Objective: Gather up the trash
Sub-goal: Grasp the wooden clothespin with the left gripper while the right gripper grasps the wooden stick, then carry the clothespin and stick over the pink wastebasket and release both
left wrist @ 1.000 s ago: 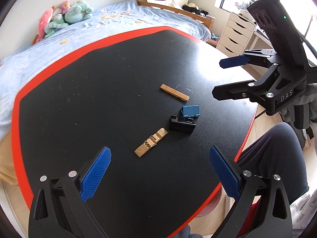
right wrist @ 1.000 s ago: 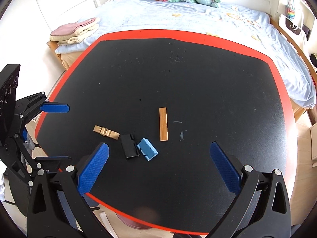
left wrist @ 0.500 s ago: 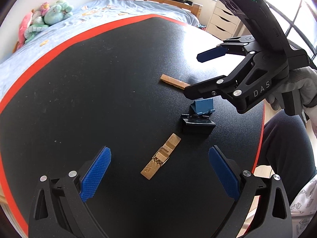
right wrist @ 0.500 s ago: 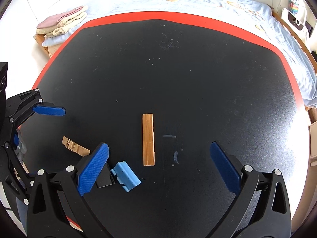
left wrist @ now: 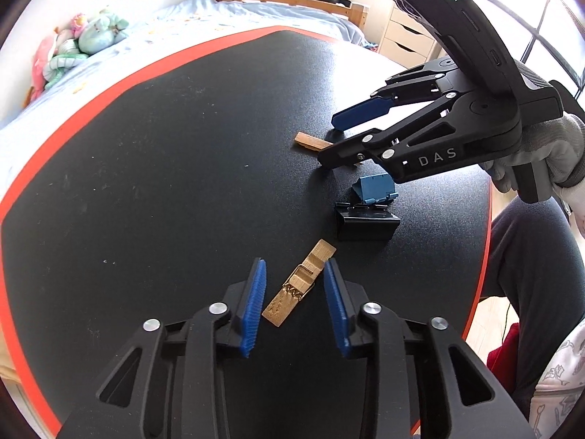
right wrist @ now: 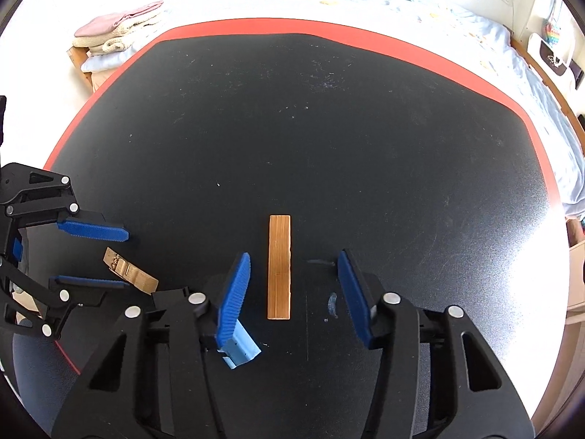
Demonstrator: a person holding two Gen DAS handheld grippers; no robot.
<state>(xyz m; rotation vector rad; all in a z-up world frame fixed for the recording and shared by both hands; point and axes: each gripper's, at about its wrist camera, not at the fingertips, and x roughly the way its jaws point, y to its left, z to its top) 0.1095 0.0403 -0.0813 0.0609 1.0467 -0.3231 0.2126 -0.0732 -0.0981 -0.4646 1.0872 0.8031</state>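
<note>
Left tongs (left wrist: pixel 294 303) low centre in the left wrist view, just narrowed, pads apart and astride a wooden clothespin (left wrist: pixel 299 287) flat on the black counter (left wrist: pixel 146 183), no contact visible. Right tongs (right wrist: pixel 292 292) low centre in the right wrist view, likewise just narrowed, still apart around a wooden strip (right wrist: pixel 279 267). Black binder clip (left wrist: pixel 365 221) and blue clip (left wrist: pixel 374 190) right of centre.

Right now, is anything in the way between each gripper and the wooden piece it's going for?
Nothing visible. The left gripper has just been closing and straddles the half clothespin with the spring; the right gripper has just been closing and straddles the plain wooden strip. Pads aren't touching yet.
</note>
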